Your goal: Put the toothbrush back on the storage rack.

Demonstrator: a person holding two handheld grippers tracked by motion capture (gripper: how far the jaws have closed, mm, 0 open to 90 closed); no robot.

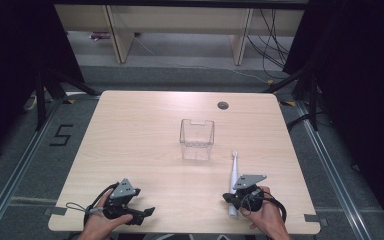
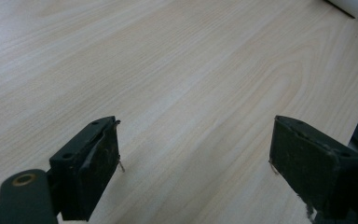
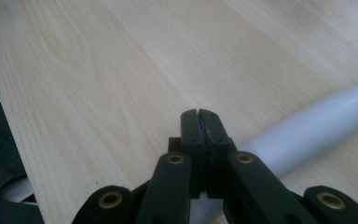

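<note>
In the high view, the left gripper (image 1: pixel 142 214) is being held low at about seven o'clock on the table (image 1: pixel 130 130), close to the near edge, its jaws being kept apart and pointed toward three o'clock. The right gripper (image 1: pixel 228 198) is being held at about five o'clock, directly over the base end of the white electric toothbrush (image 1: pixel 234 175), which is lying flat with its head aimed toward twelve o'clock. The clear plastic container (image 1: pixel 197 139) is standing upright near the centre, just up and left of the brush head at roughly eleven o'clock from it; a drop into it is judged to be the purpose, so the brush is lying within easy reach of the right hand. Open tabletop is being left on every side of the container, and the near edge is lying close behind both hands.

In the left gripper view, the left gripper (image 2: pixel 196 158) is being shown wide open with nothing but bare wood between its jaws; a white corner at one o'clock cannot be identified. Plenty of free room is being offered ahead.

In the right gripper view, the right gripper (image 3: pixel 199 122) is being shown with its jaws pressed fully together on nothing, while the toothbrush (image 3: pixel 317 128) handle is running beside them toward two o'clock, seemingly touching the jaw's side. The table edge is lying at nine o'clock. The jaws are judged to need opening before any grasp.
</note>
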